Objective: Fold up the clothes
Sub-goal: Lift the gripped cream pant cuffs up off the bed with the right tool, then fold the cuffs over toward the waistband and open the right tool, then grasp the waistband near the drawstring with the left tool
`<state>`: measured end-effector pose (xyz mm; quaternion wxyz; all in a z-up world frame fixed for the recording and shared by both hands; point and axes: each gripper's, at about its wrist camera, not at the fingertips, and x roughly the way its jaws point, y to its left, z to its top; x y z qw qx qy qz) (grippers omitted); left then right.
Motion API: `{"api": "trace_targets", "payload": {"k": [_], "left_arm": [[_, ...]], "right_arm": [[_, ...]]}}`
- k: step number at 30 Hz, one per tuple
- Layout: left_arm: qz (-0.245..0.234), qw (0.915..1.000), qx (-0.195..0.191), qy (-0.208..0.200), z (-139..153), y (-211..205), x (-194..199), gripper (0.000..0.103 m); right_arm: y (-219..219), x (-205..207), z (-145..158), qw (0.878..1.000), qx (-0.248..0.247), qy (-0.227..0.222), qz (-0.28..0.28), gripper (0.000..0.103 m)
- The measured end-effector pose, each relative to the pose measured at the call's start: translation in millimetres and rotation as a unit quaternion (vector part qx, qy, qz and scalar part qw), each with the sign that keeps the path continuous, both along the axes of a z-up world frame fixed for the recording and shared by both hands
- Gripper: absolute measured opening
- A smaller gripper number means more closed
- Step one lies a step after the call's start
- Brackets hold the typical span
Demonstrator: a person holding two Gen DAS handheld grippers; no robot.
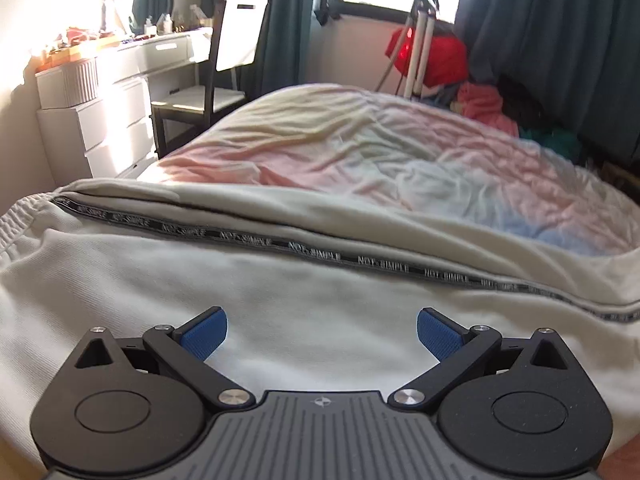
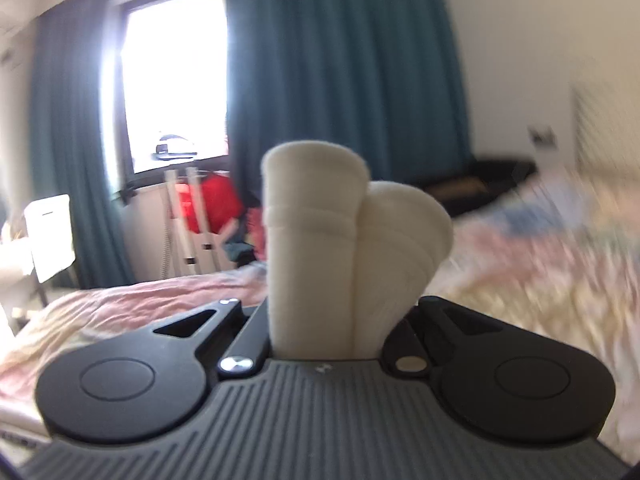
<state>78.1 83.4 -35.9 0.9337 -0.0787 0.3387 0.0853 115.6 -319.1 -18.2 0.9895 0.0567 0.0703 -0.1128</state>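
A: What have we got closest in?

B: The left gripper [image 1: 322, 334] hangs low over the cream garment [image 1: 248, 304], jaws spread wide with nothing between them. The blue pads [image 1: 206, 332] look to be just above the cloth; I cannot tell whether they touch. The garment lies across the near end of the bed [image 1: 360, 148].

A: And the right?

B: The right gripper [image 2: 326, 320] has its jaws pinched on a bunched cream fold [image 2: 320, 240], which sticks up in two thick rolls. It looks like the same fabric, though neither view shows the join.

A: How will it handle?

B: My guess is soft, thick knit, limp, light enough for one gripper but prone to sag and drag. It will not slip readily. I would take it by firmer parts: the elastic waistband [image 1: 16, 216] at the left, or along the printed tape stripe [image 1: 320, 256], where the seam gives the jaws something to bite.

A: Edges to mind?

B: The garment's far edge runs just past the stripe. Beyond it the pastel bedding [image 1: 400, 152] is rumpled but bare, so there is open room to lay a fold forward.

A: Further off?

B: The drawers [image 1: 116, 120] and chair [image 1: 228, 60] stand left of the bed, a clothes heap [image 1: 472, 88] and white stand [image 1: 420, 52] at its far corner, and curtains [image 2: 340, 80] behind. All are well apart from the work.
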Motion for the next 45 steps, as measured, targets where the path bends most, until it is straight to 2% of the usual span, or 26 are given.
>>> {"api": "trace_targets", "payload": {"k": [2,6,11,13,16,20,24,28,30,32,33,36,39,41,43,45], "left_arm": [[0.021,0.9993,0.006,-0.031,12,10,-6,0.102],[0.059,0.9952,-0.003,-0.079,32,33,-16,0.102],[0.084,0.9899,-0.032,-0.11,42,59,-31,0.102],[0.086,0.9889,-0.037,-0.115,42,65,-35,0.102],[0.089,0.9871,-0.053,-0.122,43,73,-38,0.102],[0.087,0.9839,-0.086,-0.13,42,80,-38,0.102],[0.082,0.9819,-0.1,-0.138,44,81,-42,0.102],[0.074,0.9825,-0.099,-0.139,43,80,-43,0.103],[0.063,0.9855,-0.1,-0.122,37,77,-36,0.103],[0.049,0.9873,-0.104,-0.11,32,73,-32,0.103],[0.042,0.988,-0.1,-0.11,32,70,-33,0.103],[0.021,0.9908,-0.075,-0.111,32,58,-35,0.102],[-0.001,0.9929,-0.064,-0.1,30,49,-39,0.102],[-0.016,0.9945,-0.049,-0.091,28,41,-42,0.102],[-0.03,0.996,-0.025,-0.08,26,31,-43,0.102],[-0.04,0.9969,0.004,-0.068,23,21,-46,0.102]], "right_arm": [[55,-3,11,0.998,-0.037,-0.021,0.049,0.009],[150,-12,-27,0.986,-0.086,0.007,0.146,0.009],[268,-23,-75,0.953,-0.145,0.043,0.263,0.009],[291,-22,-114,0.94,-0.162,0.103,0.284,0.009],[301,-28,-139,0.934,-0.187,0.114,0.283,0.009],[291,-27,-121,0.938,-0.16,0.115,0.287,0.009],[313,-46,-107,0.931,-0.177,0.068,0.313,0.009],[331,-53,-121,0.913,-0.179,0.098,0.353,0.009],[327,-52,-133,0.912,-0.167,0.11,0.359,0.011],[320,-50,-125,0.91,-0.146,0.119,0.368,0.013],[317,-48,-122,0.909,-0.135,0.125,0.373,0.017],[298,-49,-107,0.895,-0.085,0.167,0.404,0.033],[272,-59,-91,0.882,-0.047,0.2,0.425,0.062],[255,-66,-81,0.871,-0.022,0.222,0.438,0.062],[235,-77,-70,0.87,-0.02,0.221,0.44,0.062],[212,-80,-59,0.882,-0.015,0.215,0.419,0.062]]}}
